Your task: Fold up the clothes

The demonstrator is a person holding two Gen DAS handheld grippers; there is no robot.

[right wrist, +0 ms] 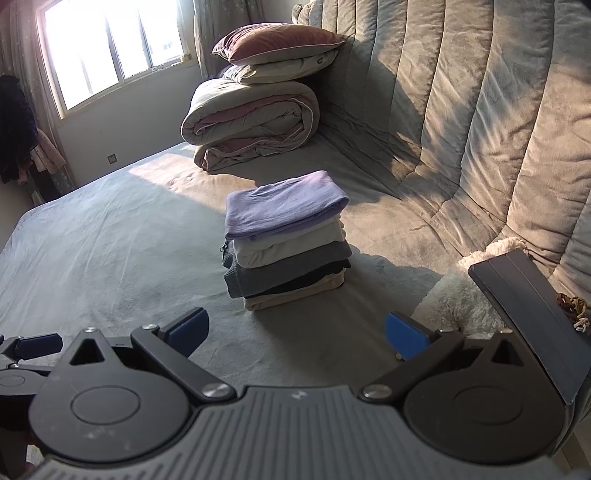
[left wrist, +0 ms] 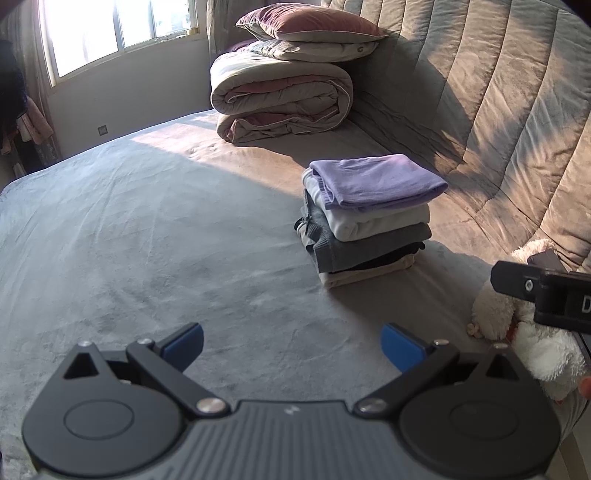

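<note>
A stack of several folded clothes [left wrist: 365, 221] sits on the grey bed [left wrist: 147, 229], with a purple garment [left wrist: 380, 181] on top, then white, grey, dark and beige layers. In the right wrist view the stack [right wrist: 288, 243] stands straight ahead, purple garment [right wrist: 284, 206] on top. My left gripper [left wrist: 293, 349] is open and empty, hovering over bare bed, with the stack ahead to the right. My right gripper [right wrist: 295, 334] is open and empty, just short of the stack. Part of the right gripper [left wrist: 546, 295] shows at the left view's right edge.
A rolled duvet [left wrist: 280, 99] with two pillows [left wrist: 310, 33] lies at the bed's far end. A quilted headboard cover [left wrist: 498, 110] runs along the right. A white plush toy [left wrist: 524, 325] and a dark tablet case [right wrist: 532, 317] lie at the right. A window [left wrist: 118, 33] is at the back left.
</note>
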